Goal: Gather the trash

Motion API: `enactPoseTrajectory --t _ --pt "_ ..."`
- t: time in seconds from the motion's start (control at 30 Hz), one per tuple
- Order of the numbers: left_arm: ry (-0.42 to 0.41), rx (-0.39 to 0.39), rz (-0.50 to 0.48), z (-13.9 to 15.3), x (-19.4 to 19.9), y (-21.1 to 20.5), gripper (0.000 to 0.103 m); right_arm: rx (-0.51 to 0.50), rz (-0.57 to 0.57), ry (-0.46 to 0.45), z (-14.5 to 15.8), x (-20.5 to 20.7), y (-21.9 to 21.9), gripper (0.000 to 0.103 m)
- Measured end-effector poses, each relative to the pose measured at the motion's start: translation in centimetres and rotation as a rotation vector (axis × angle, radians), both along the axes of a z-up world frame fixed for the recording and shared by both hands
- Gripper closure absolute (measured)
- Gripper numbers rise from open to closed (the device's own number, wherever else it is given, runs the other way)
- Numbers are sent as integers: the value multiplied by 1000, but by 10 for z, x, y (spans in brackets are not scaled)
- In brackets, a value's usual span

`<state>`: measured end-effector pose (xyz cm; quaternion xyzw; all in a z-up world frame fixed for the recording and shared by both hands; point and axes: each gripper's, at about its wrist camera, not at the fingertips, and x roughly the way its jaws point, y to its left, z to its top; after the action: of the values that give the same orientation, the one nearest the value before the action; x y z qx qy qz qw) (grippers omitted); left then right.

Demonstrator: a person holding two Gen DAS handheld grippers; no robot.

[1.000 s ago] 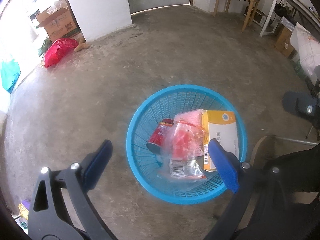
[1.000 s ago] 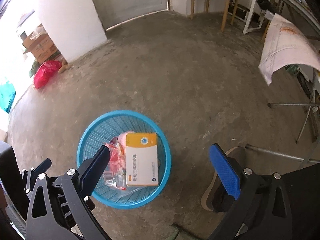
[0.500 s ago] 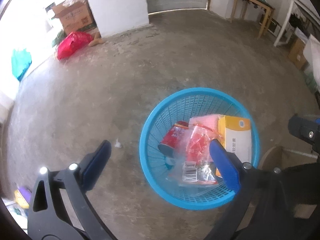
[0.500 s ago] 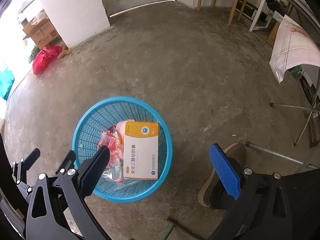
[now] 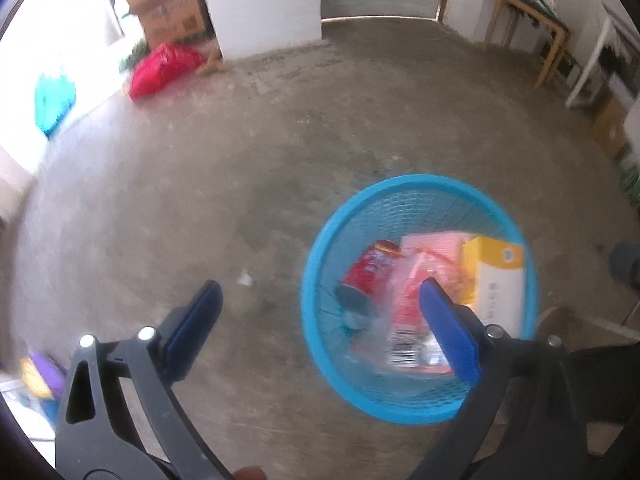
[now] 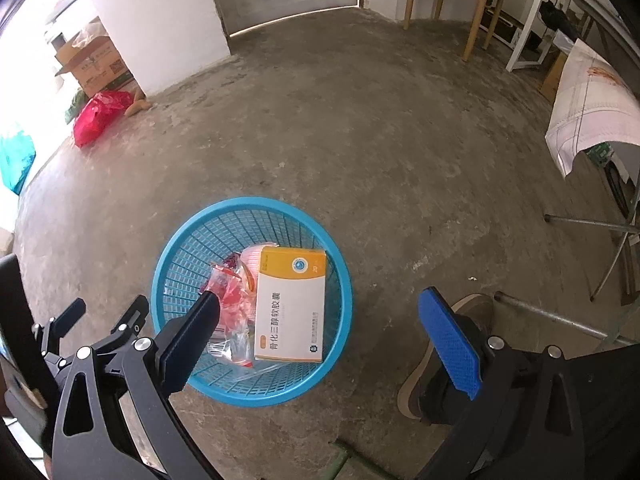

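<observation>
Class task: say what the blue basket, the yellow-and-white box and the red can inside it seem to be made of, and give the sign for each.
Basket: moulded plastic by the look, with an open grid wall and a smooth rim.
Box: thin printed card, matte, with crisp folded edges.
Can: probably metal, going by its cylinder shape and printed red side; blur leaves this open.

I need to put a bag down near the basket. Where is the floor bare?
Bare concrete floor spans from the blue basket to the red bag and wooden table. Crowded: the basket itself, and the metal legs right of it.
</observation>
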<state>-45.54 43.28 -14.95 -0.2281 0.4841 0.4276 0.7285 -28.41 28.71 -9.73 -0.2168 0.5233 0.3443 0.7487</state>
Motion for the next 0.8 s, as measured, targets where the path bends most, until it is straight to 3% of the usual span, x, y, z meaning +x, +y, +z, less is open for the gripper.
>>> enactPoseTrajectory --t 0.1,0.17,0.2,0.37,0.43,0.8 --pt "125 132 44 5 3 -6 8 1 0 0 0 0 0 6" --pt "203 172 78 6 6 -8 8 2 0 2 0 0 0 6" --pt "201 174 78 7 8 -9 8 2 1 3 1 -1 0 6" --pt "-4 33 -16 12 11 -12 8 2 1 3 1 0 0 6" --pt "-46 -5 -42 10 14 -12 8 2 -1 5 1 0 0 6" --pt "-96 -49 -69 8 18 -16 8 6 -23 7 2 3 0 6"
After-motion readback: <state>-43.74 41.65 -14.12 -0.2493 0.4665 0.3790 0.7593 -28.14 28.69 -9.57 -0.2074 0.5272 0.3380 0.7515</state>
